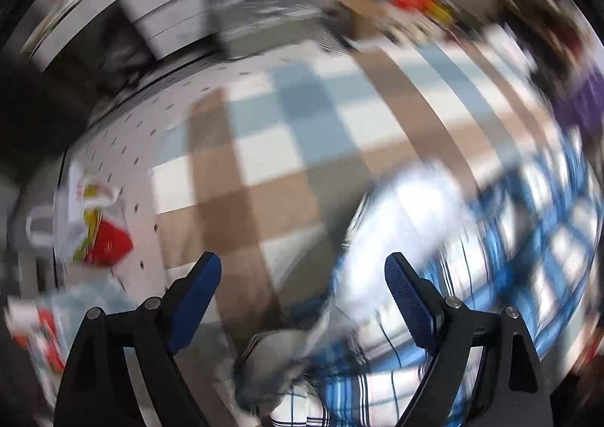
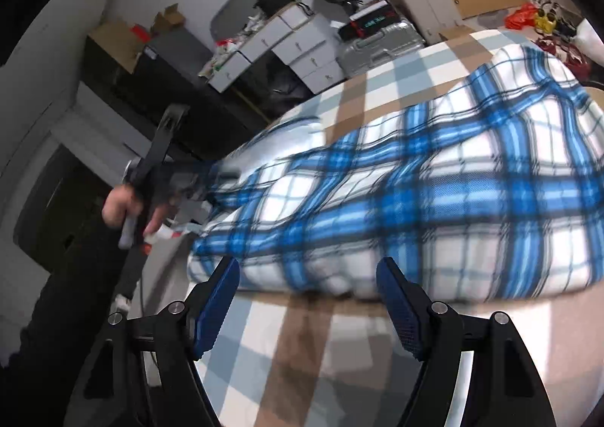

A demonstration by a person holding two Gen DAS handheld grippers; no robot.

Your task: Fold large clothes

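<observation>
Right wrist view: the right gripper [image 2: 307,270] stands with its blue pads [image 2: 217,308] wide apart and nothing between them. The blue-and-white plaid garment [image 2: 415,200] lies bunched on a checked bedspread [image 2: 294,351] of tan, pale blue and white; its near edge sits just beyond the fingertips, and the cloth runs away to the far right. At the far left of the garment a hand [image 2: 124,206] grips the left tool, blurred, close to the cloth's narrow end; contact there cannot be made out.

Left wrist view (heavily blurred): the left gripper [image 1: 304,264] is likewise spread, empty between the pads. The plaid garment [image 1: 490,257] lies to the right and underneath the right finger [image 1: 409,298], with bare bedspread [image 1: 264,163] ahead.
</observation>
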